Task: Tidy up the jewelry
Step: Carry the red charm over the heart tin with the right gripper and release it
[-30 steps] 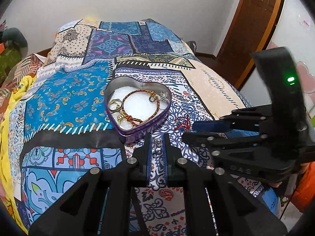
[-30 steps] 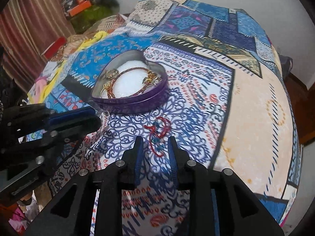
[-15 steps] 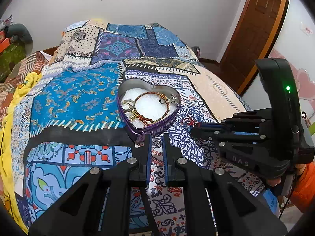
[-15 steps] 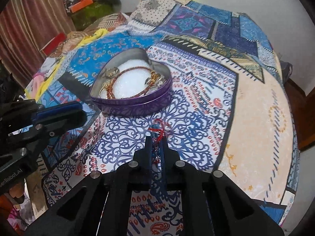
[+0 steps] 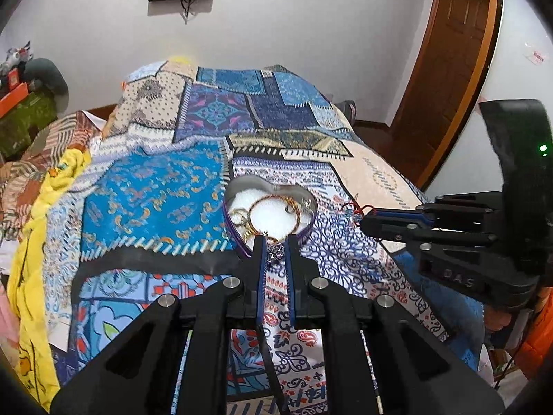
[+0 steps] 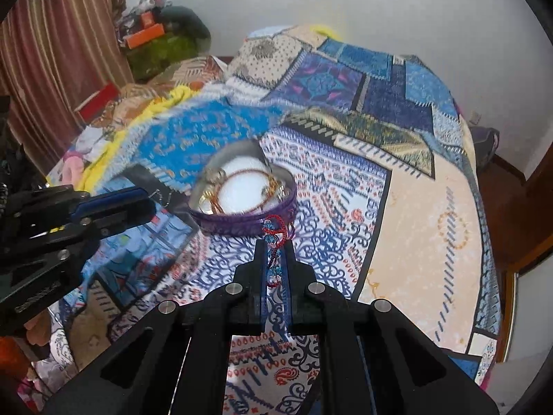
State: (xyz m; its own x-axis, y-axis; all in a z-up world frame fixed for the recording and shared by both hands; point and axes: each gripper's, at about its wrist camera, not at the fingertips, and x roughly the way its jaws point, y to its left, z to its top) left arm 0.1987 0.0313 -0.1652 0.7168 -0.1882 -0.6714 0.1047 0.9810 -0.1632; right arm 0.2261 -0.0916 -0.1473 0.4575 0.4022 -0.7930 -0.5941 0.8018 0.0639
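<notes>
Both grippers now lifted off the patterned bedspread [image 6: 408,207], right gripper [image 6: 275,259] clamped on red beaded bracelet [image 6: 274,233], left gripper [image 5: 275,252] pinching small silver charm [image 5: 275,251], heart-shaped tin [image 5: 242,238] just beyond.

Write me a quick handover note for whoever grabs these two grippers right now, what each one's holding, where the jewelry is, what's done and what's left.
Left gripper: shut on a small silver charm piece, held just in front of the tin.
Right gripper: shut on the red cord bracelet with blue beads, lifted off the bedspread.
Heart-shaped tin: open on the bed, between the two grippers.
Done: a beaded bangle and some gold-coloured pieces already lie in the tin on its white padding.
Left: carry both held pieces over the tin and release them inside. No other loose jewelry shows on the bedspread.
</notes>
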